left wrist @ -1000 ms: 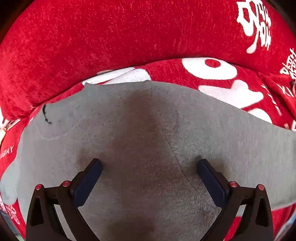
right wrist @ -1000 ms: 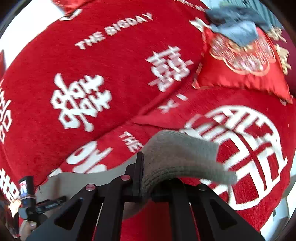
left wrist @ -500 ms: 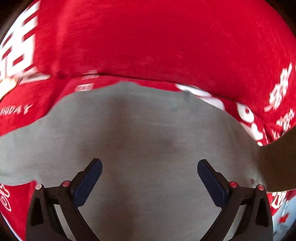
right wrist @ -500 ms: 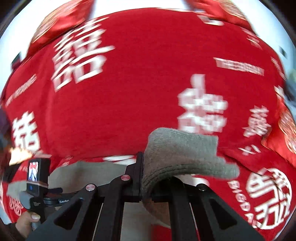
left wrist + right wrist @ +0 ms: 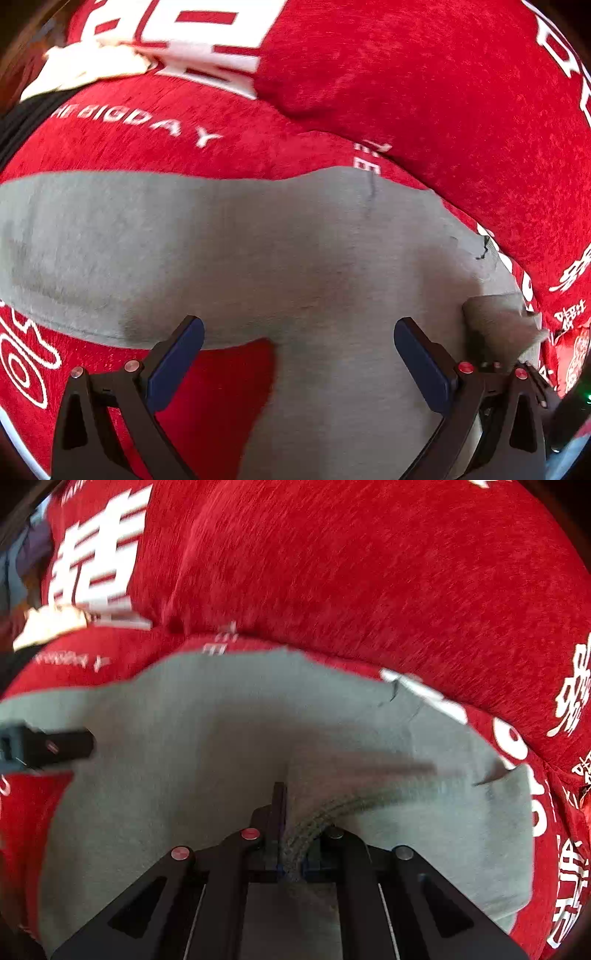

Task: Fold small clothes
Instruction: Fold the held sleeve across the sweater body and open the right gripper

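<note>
A red plush cover (image 5: 424,92) with white printed characters is spread beneath a soft grey knit garment (image 5: 258,251). Its ribbed edge is clamped by the right gripper (image 5: 284,823). The left gripper (image 5: 299,354) is held spread wide, grasping nothing.

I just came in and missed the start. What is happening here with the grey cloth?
A person is folding a small grey garment on a red blanket with white lettering, holding a claw in each hand. The right claw is shut on a ribbed edge of the garment and holds it over the rest of the cloth. The left claw is open above the garment and grips nothing. The right-wrist view is blurred.
</note>
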`<control>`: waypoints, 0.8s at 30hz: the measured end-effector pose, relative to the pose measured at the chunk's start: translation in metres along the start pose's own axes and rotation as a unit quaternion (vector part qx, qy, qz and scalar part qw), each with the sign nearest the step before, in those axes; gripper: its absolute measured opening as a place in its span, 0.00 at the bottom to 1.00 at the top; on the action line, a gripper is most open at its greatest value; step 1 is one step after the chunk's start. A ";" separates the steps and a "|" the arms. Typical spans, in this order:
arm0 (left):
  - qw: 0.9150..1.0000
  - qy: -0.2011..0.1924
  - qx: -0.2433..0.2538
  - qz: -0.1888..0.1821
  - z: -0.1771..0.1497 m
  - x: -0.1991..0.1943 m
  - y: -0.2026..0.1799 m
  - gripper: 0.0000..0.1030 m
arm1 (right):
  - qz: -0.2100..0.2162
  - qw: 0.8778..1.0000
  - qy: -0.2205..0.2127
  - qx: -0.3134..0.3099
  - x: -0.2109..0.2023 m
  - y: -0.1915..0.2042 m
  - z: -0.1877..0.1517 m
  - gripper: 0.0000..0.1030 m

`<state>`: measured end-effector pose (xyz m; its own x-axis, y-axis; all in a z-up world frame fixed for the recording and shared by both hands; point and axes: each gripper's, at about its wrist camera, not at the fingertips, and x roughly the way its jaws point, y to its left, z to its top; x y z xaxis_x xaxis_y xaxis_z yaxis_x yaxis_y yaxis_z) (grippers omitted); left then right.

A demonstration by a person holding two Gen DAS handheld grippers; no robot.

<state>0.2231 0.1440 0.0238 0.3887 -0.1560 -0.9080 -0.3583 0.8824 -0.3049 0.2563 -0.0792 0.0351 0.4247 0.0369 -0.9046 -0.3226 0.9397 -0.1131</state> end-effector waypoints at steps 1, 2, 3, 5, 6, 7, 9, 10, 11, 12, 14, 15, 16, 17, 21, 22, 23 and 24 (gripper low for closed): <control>1.000 -0.001 -0.003 -0.002 -0.003 0.000 0.003 1.00 | -0.004 1.000 0.006 -0.003 0.003 0.005 -0.001 0.06; 1.000 -0.002 -0.008 -0.007 -0.005 0.000 0.007 1.00 | -0.006 1.000 0.007 -0.005 0.004 0.007 0.001 0.06; 1.000 -0.004 -0.013 -0.013 -0.007 0.000 0.010 1.00 | -0.007 1.000 0.003 -0.008 0.002 0.010 0.001 0.06; 0.999 -0.006 -0.023 -0.021 -0.010 -0.001 0.015 1.00 | -0.006 1.000 -0.008 -0.020 -0.004 0.016 0.004 0.06; 0.999 -0.006 -0.030 -0.027 -0.011 -0.001 0.019 1.00 | -0.004 1.000 -0.008 -0.029 -0.004 0.020 0.005 0.09; 0.999 -0.006 -0.034 -0.030 -0.011 -0.001 0.022 1.00 | 0.001 0.999 0.001 -0.043 -0.001 0.028 0.004 0.15; 0.998 -0.011 -0.045 -0.032 -0.011 -0.002 0.028 1.00 | 0.015 0.998 0.022 -0.064 0.005 0.040 0.002 0.22; 0.998 -0.013 -0.049 -0.031 -0.012 -0.003 0.032 1.00 | 0.016 0.997 0.011 -0.075 0.002 0.047 0.000 0.23; 0.998 -0.014 -0.054 -0.030 -0.012 -0.003 0.035 1.00 | 0.019 0.996 0.000 -0.084 -0.001 0.052 0.000 0.23; 0.998 -0.015 -0.060 -0.029 -0.011 -0.003 0.038 1.00 | 0.032 0.995 -0.005 -0.095 -0.005 0.058 0.000 0.23; 0.997 -0.013 -0.071 -0.029 -0.012 -0.003 0.047 1.00 | 0.038 0.994 -0.004 -0.104 -0.006 0.067 0.000 0.23; 0.997 -0.012 -0.075 -0.028 -0.012 -0.004 0.049 1.00 | 0.038 0.994 -0.003 -0.106 -0.006 0.069 0.001 0.24; 0.997 -0.013 -0.075 -0.028 -0.014 -0.005 0.049 1.00 | 0.039 0.993 0.002 -0.108 -0.007 0.070 0.001 0.32; 0.997 -0.013 -0.073 -0.029 -0.016 -0.006 0.049 1.00 | 0.044 0.993 0.009 -0.109 -0.008 0.068 0.001 0.38; 0.998 -0.002 -0.043 -0.053 -0.025 -0.004 0.026 1.00 | 0.061 0.995 -0.024 -0.070 -0.036 0.034 -0.005 0.72; 0.998 0.006 -0.033 -0.061 -0.026 0.000 0.014 1.00 | 0.071 0.996 -0.031 -0.051 -0.045 0.016 -0.008 0.72; 0.997 0.014 -0.021 -0.067 -0.028 0.004 0.003 1.00 | 0.080 0.995 -0.032 -0.041 -0.049 0.005 -0.010 0.72; 0.997 0.022 -0.006 -0.072 -0.030 0.009 -0.012 1.00 | 0.088 0.995 -0.033 -0.032 -0.055 -0.006 -0.013 0.72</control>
<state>0.2048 0.1187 0.0108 0.3990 -0.3000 -0.8665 -0.3127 0.8438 -0.4361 0.2244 -0.0913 0.0798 0.4106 0.2232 -0.8841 -0.4493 0.8932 0.0169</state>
